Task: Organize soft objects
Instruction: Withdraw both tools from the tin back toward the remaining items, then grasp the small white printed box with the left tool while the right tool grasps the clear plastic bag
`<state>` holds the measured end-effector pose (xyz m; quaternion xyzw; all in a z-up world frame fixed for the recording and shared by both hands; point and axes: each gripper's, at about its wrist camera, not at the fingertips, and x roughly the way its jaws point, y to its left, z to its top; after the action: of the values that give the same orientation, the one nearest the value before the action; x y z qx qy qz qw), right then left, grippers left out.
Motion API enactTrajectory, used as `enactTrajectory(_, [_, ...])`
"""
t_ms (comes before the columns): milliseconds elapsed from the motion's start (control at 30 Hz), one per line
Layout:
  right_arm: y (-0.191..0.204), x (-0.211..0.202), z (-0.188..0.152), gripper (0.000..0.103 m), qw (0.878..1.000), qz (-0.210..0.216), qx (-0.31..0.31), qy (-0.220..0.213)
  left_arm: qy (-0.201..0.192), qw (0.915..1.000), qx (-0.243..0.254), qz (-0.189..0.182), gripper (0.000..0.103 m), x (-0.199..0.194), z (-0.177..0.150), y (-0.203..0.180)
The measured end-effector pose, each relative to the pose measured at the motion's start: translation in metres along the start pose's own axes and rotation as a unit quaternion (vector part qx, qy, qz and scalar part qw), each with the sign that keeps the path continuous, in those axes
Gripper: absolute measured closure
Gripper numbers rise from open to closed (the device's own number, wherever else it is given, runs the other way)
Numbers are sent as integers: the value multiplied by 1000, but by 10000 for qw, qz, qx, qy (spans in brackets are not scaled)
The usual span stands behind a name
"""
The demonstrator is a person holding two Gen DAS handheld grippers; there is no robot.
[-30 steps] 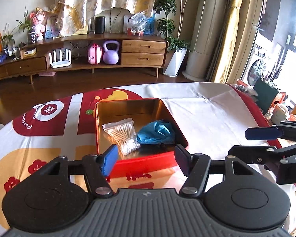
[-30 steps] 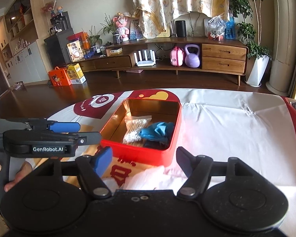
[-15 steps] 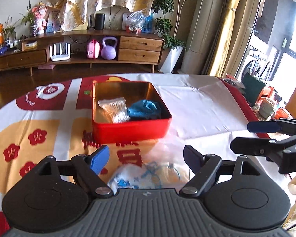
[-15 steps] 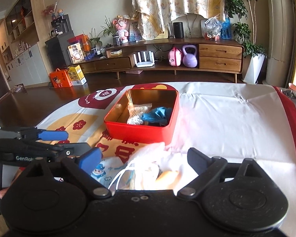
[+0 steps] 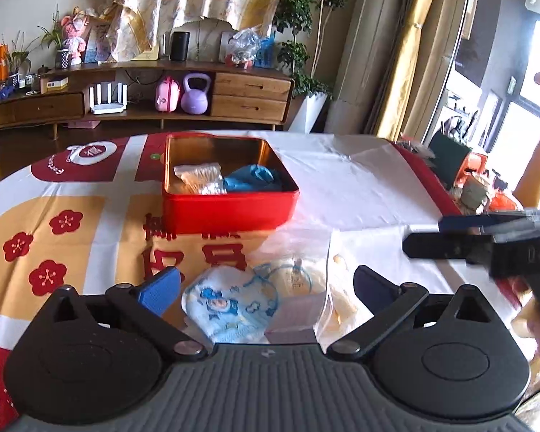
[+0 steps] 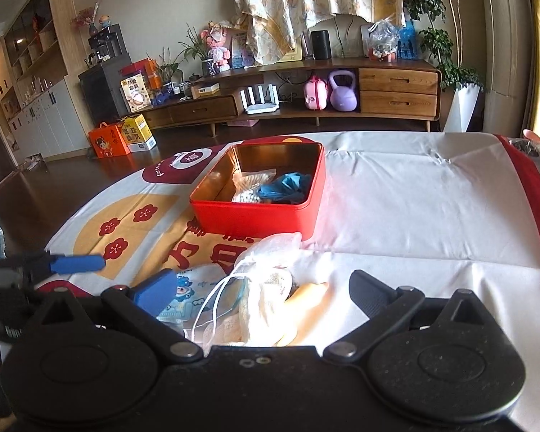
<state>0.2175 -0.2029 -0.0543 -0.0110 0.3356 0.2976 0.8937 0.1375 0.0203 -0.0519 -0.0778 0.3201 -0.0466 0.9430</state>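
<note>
A red tin box (image 5: 230,212) (image 6: 259,216) stands on the table. In it lie a clear bag of cotton swabs (image 5: 201,180) (image 6: 250,187) and a crumpled blue cloth (image 5: 252,179) (image 6: 286,187). In front of the box lie a light blue printed cloth (image 5: 230,306) (image 6: 183,300) and a clear bag of cream soft things (image 5: 306,280) (image 6: 266,288). My left gripper (image 5: 266,288) is open and empty just above them. My right gripper (image 6: 262,289) is open and empty over the bag. Each gripper shows at the side of the other's view.
The table wears a white, red and yellow cloth (image 5: 360,187) (image 6: 414,216). Cups and clutter (image 5: 475,190) sit past its right edge. A wooden sideboard (image 5: 144,97) (image 6: 306,100) stands across the floor behind.
Both grippers have drawn back from the red box toward the near table edge. The blue printed cloth and the clear bag have come into view between the fingers.
</note>
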Motion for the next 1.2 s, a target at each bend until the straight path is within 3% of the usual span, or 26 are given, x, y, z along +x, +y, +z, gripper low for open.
enactTrajectory(200, [-1,13,0,1,9999,-13,-21,111,296,9995,56,-37,0,9,-18,-2])
enactTrajectory(500, [-1,38,9,2,9995,-83,-91,283,435,9989,140,-99,0,24,-35,0])
enactTrajectory(833, [10,66,21,6,9987,-140,-293,389,308,9994,69,-130,1,29,-33,5])
enactTrajectory(1033, [14,80,28,12,9983,-136,-351,449,302,9991,89,-281,16,32,-28,1])
enactTrajectory(1133, [16,88,30,16,9980,-105,-362,514,398,9985,-76,-369,30,38,-25,6])
enactTrajectory(1200, [18,94,30,20,9975,-137,-391,578,470,9978,-169,-447,32,42,-24,10])
